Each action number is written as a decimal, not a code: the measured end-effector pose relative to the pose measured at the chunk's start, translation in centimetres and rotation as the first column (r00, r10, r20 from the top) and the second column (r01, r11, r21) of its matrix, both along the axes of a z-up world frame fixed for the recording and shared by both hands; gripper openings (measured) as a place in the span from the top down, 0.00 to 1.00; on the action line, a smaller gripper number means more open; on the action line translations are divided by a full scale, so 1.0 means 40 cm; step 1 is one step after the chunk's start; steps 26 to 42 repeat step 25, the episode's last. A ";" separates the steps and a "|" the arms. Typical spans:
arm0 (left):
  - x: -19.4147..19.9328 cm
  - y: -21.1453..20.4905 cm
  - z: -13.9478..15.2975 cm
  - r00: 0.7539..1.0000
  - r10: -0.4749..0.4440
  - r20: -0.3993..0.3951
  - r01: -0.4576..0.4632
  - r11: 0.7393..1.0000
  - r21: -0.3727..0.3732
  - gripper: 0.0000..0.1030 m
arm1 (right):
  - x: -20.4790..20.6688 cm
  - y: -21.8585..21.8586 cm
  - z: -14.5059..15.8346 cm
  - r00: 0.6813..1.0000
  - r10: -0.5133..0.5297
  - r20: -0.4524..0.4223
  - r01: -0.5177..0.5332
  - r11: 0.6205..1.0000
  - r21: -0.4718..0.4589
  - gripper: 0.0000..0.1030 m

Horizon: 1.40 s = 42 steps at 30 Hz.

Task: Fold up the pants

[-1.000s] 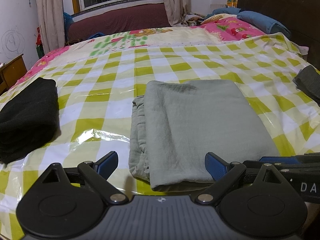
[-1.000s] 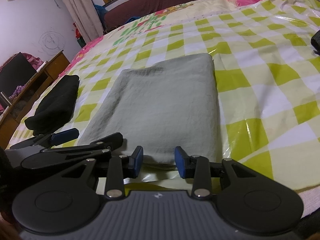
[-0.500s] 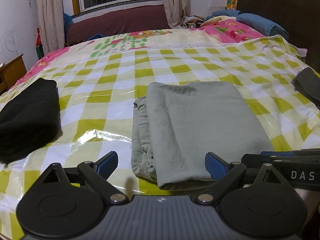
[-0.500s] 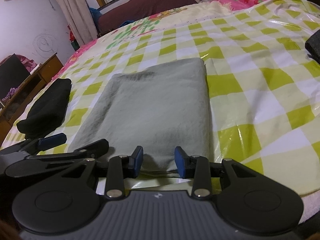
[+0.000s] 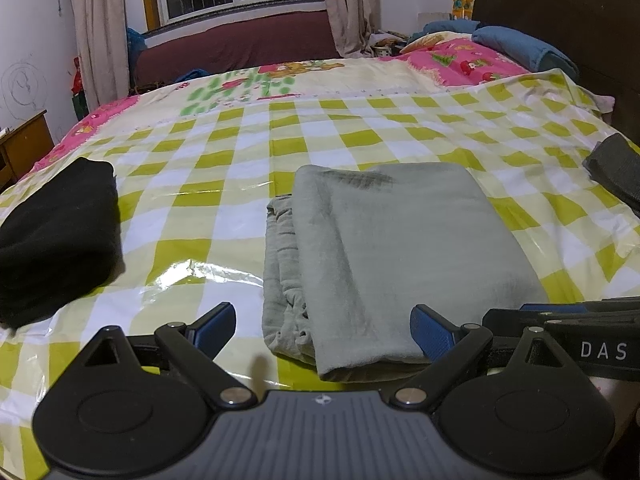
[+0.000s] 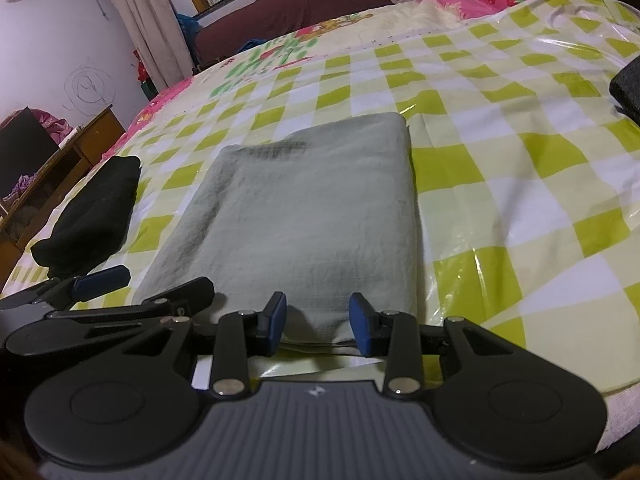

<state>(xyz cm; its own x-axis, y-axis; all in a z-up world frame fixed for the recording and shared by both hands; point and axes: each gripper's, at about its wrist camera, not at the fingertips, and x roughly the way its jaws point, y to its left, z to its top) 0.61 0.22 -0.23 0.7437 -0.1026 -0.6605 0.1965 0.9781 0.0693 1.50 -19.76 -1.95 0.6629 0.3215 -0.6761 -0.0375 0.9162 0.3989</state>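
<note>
The grey-green pants (image 5: 396,252) lie folded into a neat rectangle on the yellow-checked plastic sheet (image 5: 240,184) that covers the bed; they also show in the right wrist view (image 6: 304,216). My left gripper (image 5: 322,326) is wide open at the pants' near edge, holding nothing. My right gripper (image 6: 318,318) is open with a narrower gap, just short of the pants' near edge, and empty. The left gripper also shows at the lower left of the right wrist view (image 6: 144,284).
A folded black garment (image 5: 56,236) lies at the left of the sheet. A dark grey folded garment (image 5: 616,168) lies at the right edge. Pink bedding and blue pillows (image 5: 520,46) lie at the headboard. A wooden cabinet (image 6: 56,164) stands left of the bed.
Both grippers have drawn back a little towards the near edge of the bed and lifted slightly. The pants have not moved.
</note>
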 end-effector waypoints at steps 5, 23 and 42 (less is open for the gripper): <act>-0.001 0.001 0.003 1.000 0.001 0.006 -0.001 1.000 0.002 0.00 | -0.002 -0.001 0.000 1.000 0.001 0.003 -0.001 1.000 -0.002 0.65; -0.004 0.005 0.010 1.000 0.007 0.015 -0.007 1.000 -0.004 0.00 | -0.003 0.001 0.002 1.000 0.002 0.006 -0.002 1.000 -0.005 0.65; -0.003 0.005 0.011 1.000 0.006 0.015 -0.006 1.000 -0.004 0.00 | -0.003 0.001 0.002 1.000 0.002 0.007 -0.002 1.000 -0.005 0.64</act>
